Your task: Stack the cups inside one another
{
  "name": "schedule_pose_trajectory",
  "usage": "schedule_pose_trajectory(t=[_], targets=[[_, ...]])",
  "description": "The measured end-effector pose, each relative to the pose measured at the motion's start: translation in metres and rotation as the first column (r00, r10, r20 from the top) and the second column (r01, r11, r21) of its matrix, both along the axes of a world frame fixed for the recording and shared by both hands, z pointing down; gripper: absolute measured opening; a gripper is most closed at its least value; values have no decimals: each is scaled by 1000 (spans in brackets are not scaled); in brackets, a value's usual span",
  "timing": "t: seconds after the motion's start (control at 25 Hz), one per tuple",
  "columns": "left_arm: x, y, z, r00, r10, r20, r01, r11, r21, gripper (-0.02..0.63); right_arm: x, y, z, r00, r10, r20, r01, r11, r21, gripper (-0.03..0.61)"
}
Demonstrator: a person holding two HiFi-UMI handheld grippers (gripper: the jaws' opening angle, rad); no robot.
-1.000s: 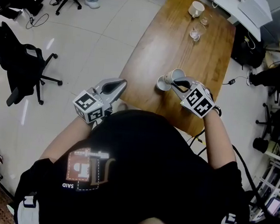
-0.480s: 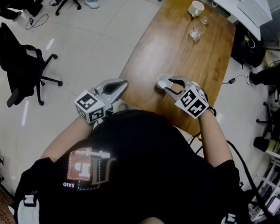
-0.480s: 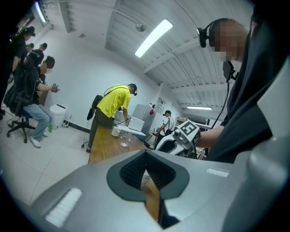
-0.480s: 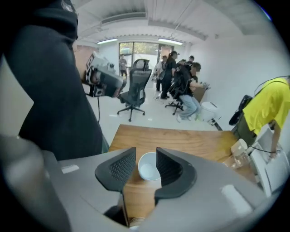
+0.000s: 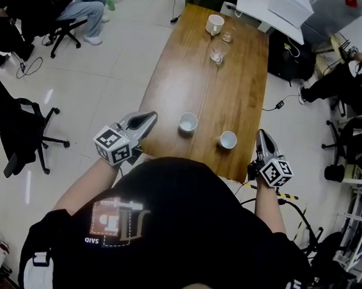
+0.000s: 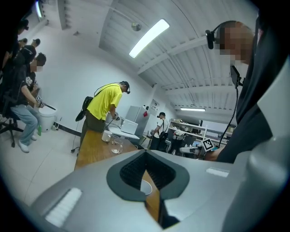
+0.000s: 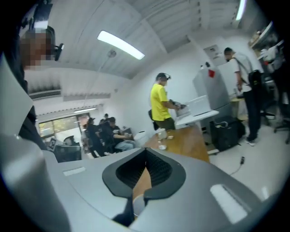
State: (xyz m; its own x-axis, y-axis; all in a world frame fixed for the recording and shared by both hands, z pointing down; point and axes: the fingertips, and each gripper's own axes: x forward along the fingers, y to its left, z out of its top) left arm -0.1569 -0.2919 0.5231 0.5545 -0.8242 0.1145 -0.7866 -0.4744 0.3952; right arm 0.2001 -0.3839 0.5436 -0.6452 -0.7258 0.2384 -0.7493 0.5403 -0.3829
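Note:
Two white cups stand upright and apart near the front edge of the wooden table (image 5: 199,79): one cup (image 5: 187,122) to the left, the other cup (image 5: 228,139) to the right. My left gripper (image 5: 150,117) hovers shut off the table's left edge, level with the left cup (image 6: 146,186), which shows just past its tips (image 6: 145,161). My right gripper (image 5: 261,134) is off the table's right front corner; its jaws have just closed with nothing between them. The right cup (image 7: 138,204) shows low beyond the right gripper's tips (image 7: 146,164).
At the table's far end stand a white mug (image 5: 215,24) and two clear glasses (image 5: 218,52). Office chairs (image 5: 19,126) are on the floor to the left, seated people at the far left. A person in a yellow shirt (image 6: 104,106) stands at the table's far end.
The right gripper held a cup tilted on the table, set it down and opened, then drew back to the right off the table and shut. The left gripper shifted slightly.

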Motion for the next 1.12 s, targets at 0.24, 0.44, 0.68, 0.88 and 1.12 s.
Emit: schedule_pose_trajectory(t=[0.24,0.44,0.68,0.88,1.12], targets=[[22,-15,9,999,17,-30,-18,999,-42,2,21,16,42,995,72,-62,-76,995,-61,15],[28,-16,8,999,33,-23,-34,999,-41,2,14,15,40,996,29,-82,-33,998,-46,15],[21,-13,6,1000,21,-20,-22,999,-38,1,12,14,34,995,11,-99,-14,999,-32,14],[19,-11,2,1000,15,-15,-15,1000,-25,2,-28,10,7,973,-145,-177,152,988,25,21],[6,6,5,1000,-22,-4,22,1000,-16,2,-170,35,4,615,-557,-558,674,739,6,125]])
